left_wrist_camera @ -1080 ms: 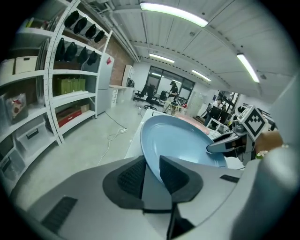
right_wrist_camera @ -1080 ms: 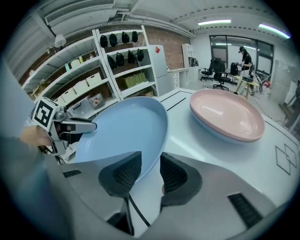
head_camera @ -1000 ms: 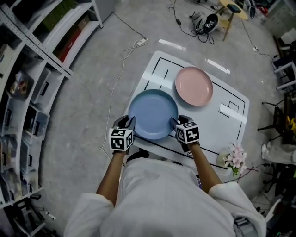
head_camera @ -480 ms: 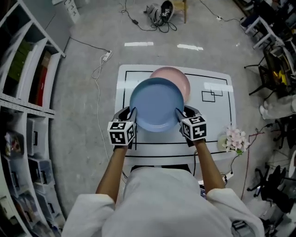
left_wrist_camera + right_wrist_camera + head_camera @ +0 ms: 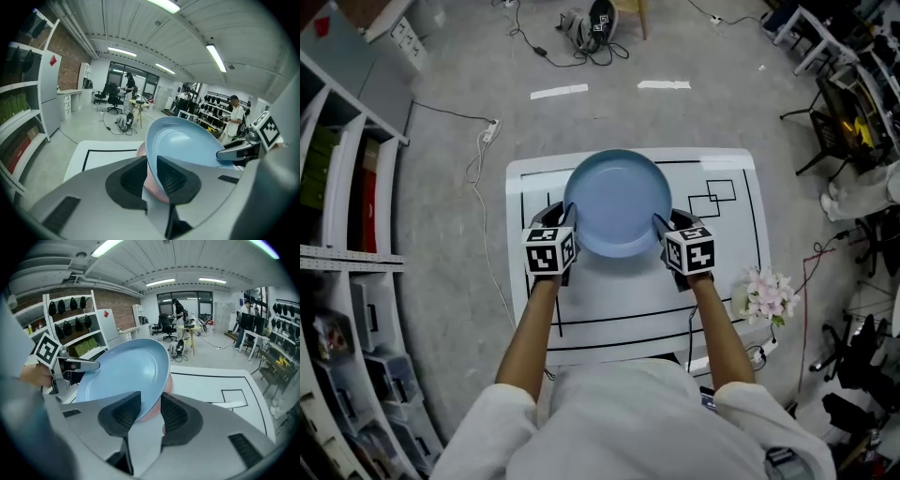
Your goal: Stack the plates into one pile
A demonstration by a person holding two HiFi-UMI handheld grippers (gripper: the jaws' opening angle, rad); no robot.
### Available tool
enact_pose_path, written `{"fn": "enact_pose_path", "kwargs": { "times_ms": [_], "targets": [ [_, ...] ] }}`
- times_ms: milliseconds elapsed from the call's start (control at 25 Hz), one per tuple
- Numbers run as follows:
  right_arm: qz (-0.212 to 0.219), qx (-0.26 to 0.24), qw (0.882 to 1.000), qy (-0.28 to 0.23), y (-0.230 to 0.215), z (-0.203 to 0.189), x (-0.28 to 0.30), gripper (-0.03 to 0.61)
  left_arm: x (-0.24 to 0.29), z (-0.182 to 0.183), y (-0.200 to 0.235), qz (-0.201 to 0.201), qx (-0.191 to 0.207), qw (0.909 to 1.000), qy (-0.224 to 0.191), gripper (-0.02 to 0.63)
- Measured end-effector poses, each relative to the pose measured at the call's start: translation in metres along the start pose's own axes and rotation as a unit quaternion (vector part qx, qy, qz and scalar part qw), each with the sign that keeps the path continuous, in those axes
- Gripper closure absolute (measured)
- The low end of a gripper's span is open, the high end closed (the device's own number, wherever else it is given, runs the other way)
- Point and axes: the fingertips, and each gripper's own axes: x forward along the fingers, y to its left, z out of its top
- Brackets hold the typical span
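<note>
A blue plate (image 5: 617, 202) hangs between my two grippers over the white table (image 5: 609, 300). My left gripper (image 5: 562, 217) is shut on its left rim and my right gripper (image 5: 664, 223) on its right rim. In the left gripper view the blue plate (image 5: 187, 143) is tilted, its rim between the left gripper (image 5: 151, 159) pads, which have just been closing. A pink plate (image 5: 153, 191) lies right beneath it. In the right gripper view the blue plate (image 5: 126, 371) rim sits between the right gripper (image 5: 150, 397) pads, which have just been opening a little, with the pink plate (image 5: 168, 383) below. The head view hides the pink plate.
Black lines mark the table top. A bunch of pale flowers (image 5: 766, 295) stands off its right edge. Shelving (image 5: 347, 234) runs along the left. A cable (image 5: 478, 159) trails on the floor, and chairs and gear crowd the far right.
Both grippers carried the blue plate away from the table's near edge and over the pink plate, which it now covers in the head view.
</note>
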Motion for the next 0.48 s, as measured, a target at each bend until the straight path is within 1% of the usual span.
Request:
{"fn": "enact_pose_path", "kwargs": {
  "times_ms": [80,200,360,480],
  "targets": [
    [0.002,0.0,1.0,0.007,-0.016,0.004,0.013,0.431,0.021,0.005,-0.001,0.004,0.006,0.9999,0.009,0.538],
    [-0.004,-0.018,1.0,0.023,-0.033,0.006,0.034,0.426,0.049,0.004,0.003,0.012,0.018,0.9993,0.029,0.537],
    [-0.023,-0.041,0.998,0.041,-0.037,0.001,0.056,0.423,0.064,-0.008,0.013,0.028,0.034,0.9974,0.058,0.533],
    [-0.028,-0.042,0.997,0.052,-0.037,-0.003,0.062,0.417,0.067,-0.008,0.017,0.033,0.026,0.9976,0.056,0.538]
  ]
}}
